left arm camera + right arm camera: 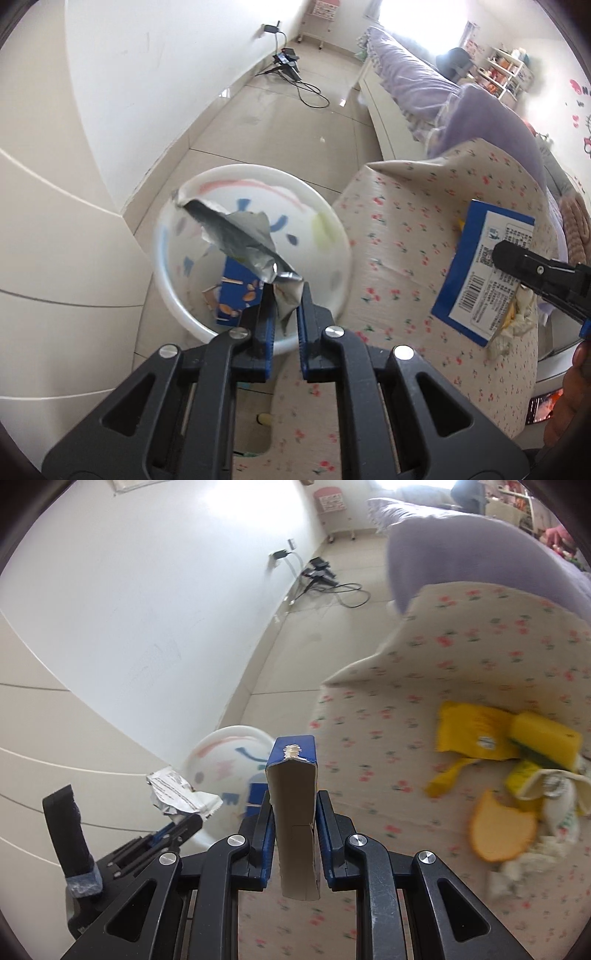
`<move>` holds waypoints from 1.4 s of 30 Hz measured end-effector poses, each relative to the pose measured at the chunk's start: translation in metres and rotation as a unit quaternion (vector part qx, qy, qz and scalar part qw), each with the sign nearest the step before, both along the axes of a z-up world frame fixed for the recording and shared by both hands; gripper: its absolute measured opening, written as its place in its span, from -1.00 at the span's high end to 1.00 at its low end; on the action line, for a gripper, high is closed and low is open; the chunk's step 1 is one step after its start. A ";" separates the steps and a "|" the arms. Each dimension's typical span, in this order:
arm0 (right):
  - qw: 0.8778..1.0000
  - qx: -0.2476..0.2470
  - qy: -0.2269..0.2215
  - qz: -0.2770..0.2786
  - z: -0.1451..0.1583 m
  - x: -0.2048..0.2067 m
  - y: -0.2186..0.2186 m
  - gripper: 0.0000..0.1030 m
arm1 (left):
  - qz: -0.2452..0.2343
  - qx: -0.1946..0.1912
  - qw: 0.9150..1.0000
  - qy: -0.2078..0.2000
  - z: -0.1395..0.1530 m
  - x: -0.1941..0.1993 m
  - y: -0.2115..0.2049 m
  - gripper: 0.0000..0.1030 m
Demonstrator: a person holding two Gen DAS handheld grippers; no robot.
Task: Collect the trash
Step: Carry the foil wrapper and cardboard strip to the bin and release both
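My left gripper (286, 291) is shut on a crumpled silver foil wrapper (236, 232), which hangs over the mouth of a white bin (255, 170) with coloured drawings. A blue torn carton piece (236, 291) lies inside the bin. My right gripper (293, 797) is shut on a flattened blue carton (295, 812), held upright over the table's edge, short of the bin (229, 734). In the left wrist view that carton (484, 266) shows its barcode side, with the right gripper (511, 256) on it. The left gripper (192, 821) with its wrapper (177, 790) shows at the lower left of the right wrist view.
A table under a floral cloth (443, 657) carries more litter: a yellow wrapper (472, 734), a yellow sponge (543, 738), an orange round piece (502, 830) and crumpled paper (561, 812). A white cabinet (55, 240) stands left of the bin. A bed (406, 70) lies behind.
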State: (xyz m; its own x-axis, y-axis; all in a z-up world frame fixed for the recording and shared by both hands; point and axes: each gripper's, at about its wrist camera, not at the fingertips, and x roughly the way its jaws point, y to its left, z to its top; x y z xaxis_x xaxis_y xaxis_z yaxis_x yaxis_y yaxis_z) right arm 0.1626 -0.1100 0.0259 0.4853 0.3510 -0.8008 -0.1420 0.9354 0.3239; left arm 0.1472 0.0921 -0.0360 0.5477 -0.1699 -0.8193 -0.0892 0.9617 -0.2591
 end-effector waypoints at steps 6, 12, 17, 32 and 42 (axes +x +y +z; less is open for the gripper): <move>1.000 0.025 0.003 0.012 -0.016 0.019 0.031 0.59 | 0.041 0.004 0.999 0.004 -0.004 0.006 0.020 -0.24; 0.999 0.029 0.004 0.022 -0.029 0.032 0.055 0.59 | 0.069 0.020 0.997 0.026 -0.007 0.004 0.033 -0.58; 0.999 0.036 0.012 0.022 -0.038 0.040 0.066 0.58 | 0.081 0.053 0.995 0.034 -0.008 -0.001 0.043 -0.77; 0.999 0.027 -0.011 0.033 -0.028 0.029 0.070 -0.57 | 0.091 0.052 0.993 0.047 -0.003 -0.016 0.058 -0.93; 1.000 -0.003 -0.010 0.018 -0.012 0.007 0.035 -0.57 | 0.058 0.037 0.997 0.040 0.010 -0.020 0.028 -0.95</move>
